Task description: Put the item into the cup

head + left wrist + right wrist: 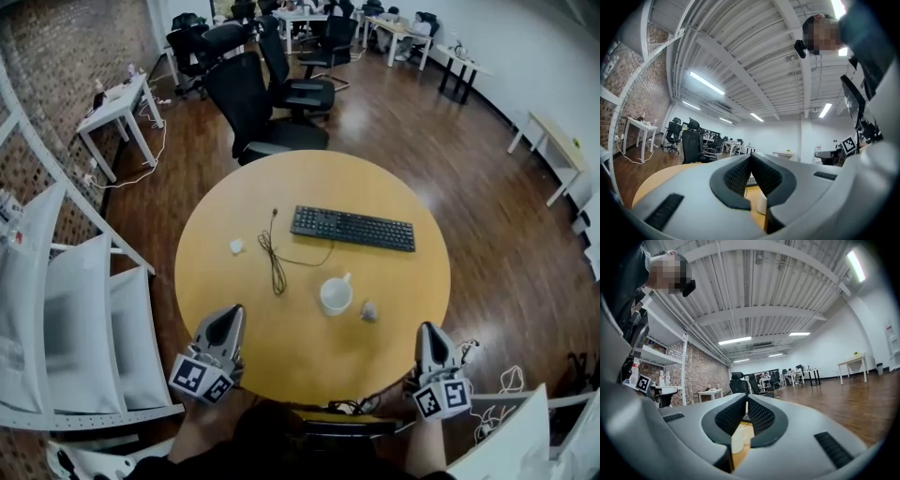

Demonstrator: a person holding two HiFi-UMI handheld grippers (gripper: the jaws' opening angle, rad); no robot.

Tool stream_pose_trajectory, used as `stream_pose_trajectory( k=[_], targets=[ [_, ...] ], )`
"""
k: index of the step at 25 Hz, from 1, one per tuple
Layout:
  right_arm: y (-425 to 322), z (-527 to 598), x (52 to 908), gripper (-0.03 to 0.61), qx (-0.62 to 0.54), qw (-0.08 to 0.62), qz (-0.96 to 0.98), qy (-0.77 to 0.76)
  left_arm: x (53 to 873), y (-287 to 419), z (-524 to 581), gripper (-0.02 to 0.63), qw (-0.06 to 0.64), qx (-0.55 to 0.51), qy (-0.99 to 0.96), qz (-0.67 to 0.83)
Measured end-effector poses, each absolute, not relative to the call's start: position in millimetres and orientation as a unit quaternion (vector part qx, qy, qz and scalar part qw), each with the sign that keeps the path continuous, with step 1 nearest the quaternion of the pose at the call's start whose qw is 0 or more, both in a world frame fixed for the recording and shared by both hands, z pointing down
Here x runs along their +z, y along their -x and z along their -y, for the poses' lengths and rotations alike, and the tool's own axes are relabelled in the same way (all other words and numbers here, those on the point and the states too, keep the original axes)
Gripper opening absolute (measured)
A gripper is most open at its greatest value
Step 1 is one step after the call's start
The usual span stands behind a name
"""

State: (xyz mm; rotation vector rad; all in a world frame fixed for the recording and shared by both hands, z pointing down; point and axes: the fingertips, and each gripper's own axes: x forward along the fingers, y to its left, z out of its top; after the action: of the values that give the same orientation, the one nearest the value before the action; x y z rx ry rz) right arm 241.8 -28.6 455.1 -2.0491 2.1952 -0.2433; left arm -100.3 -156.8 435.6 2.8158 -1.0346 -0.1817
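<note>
Now the left gripper [228, 317] and right gripper [428, 330] sit at the round table's [281, 361] near edge, the jaws of all 2 together and empty, while the small grey item [368, 311] lies just right of the white cup [335, 296].

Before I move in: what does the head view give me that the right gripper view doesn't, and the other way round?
Head view only: the small grey item lying right of the cup, the black cable, and the left gripper and right gripper at the near edge of the table. Right gripper view only: that gripper's jaws closed together, nothing between them. Both: cup, keyboard, table.
</note>
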Motion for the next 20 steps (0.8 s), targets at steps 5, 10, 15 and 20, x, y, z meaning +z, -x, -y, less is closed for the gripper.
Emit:
stream_pose_trajectory(
  k=[5, 10, 15, 20],
  targets=[
    [-233.0, 51.5, 469.3, 0.114, -0.099, 0.052, -0.725, 0.68, 447.4, 95.7, 170.3, 0.0, 0.073, -0.05, -0.944, 0.317],
    [-233.7, 69.8, 488.1, 0.114, -0.12, 0.022, -0.742, 0.66, 462.0, 96.6, 183.7, 0.049, 0.096, -0.045, -0.927, 0.36],
    [-241.3, 95.5, 535.4, 0.114, -0.159, -0.047, -0.762, 0.625, 473.7, 93.5, 192.6, 0.08, 0.114, -0.037, -0.914, 0.388],
    [-242.4, 114.5, 578.3, 0.115, -0.201, -0.093, -0.777, 0.589, 492.2, 89.9, 190.6, 0.08, 0.109, -0.007, -0.907, 0.406]
  ],
)
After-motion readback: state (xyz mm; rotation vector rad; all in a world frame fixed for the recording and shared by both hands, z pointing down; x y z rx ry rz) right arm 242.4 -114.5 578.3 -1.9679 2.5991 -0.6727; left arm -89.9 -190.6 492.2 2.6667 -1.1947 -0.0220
